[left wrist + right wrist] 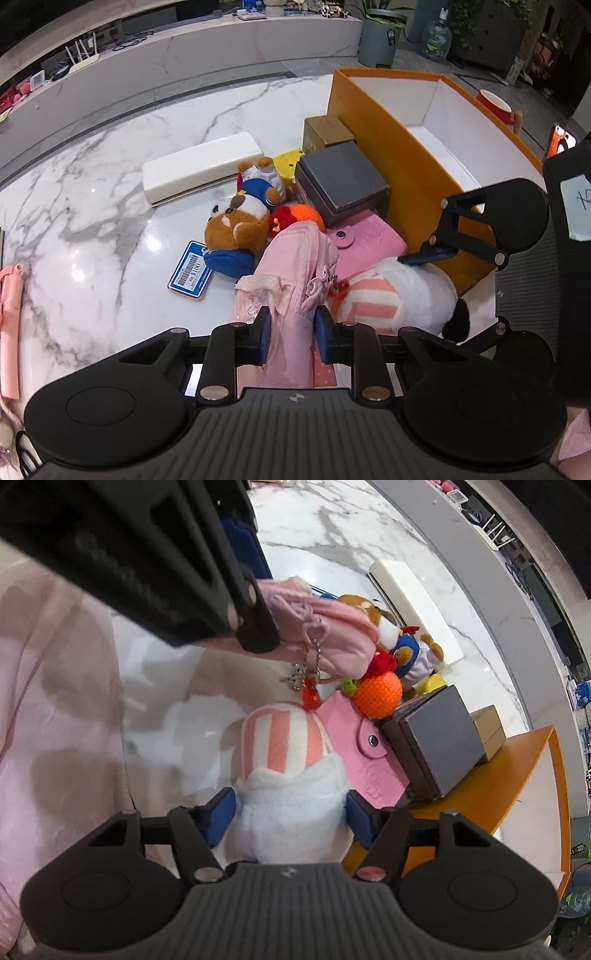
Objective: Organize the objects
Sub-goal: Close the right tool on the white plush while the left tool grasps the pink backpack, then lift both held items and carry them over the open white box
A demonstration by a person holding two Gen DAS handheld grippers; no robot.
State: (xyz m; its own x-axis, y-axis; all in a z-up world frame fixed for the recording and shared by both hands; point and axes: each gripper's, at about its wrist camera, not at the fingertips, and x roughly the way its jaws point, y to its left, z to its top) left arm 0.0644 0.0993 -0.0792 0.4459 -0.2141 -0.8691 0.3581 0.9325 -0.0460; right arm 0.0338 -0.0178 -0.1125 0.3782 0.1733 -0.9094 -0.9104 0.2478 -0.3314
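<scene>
Left gripper [291, 334] jaws clamped narrow on pink fabric pouch [295, 273], lifted off the table [92, 206], keychain dangling. Right gripper [291, 818] jaws approx. half open, straddling the white plush w/ pink stripes [291, 775]; pads beside it, can't tell if they press yet. Orange box [402, 173] looks empty inside, nothing sorted so far as seen. Still out on the table: brown dog plush [240, 218], orange knit ball [376, 694], pink wallet [365, 753], grey box [343, 181], white long box [199, 170], blue tag card [190, 271]. Est. progress: barely begun, 2 items in hand, rest pending.
</scene>
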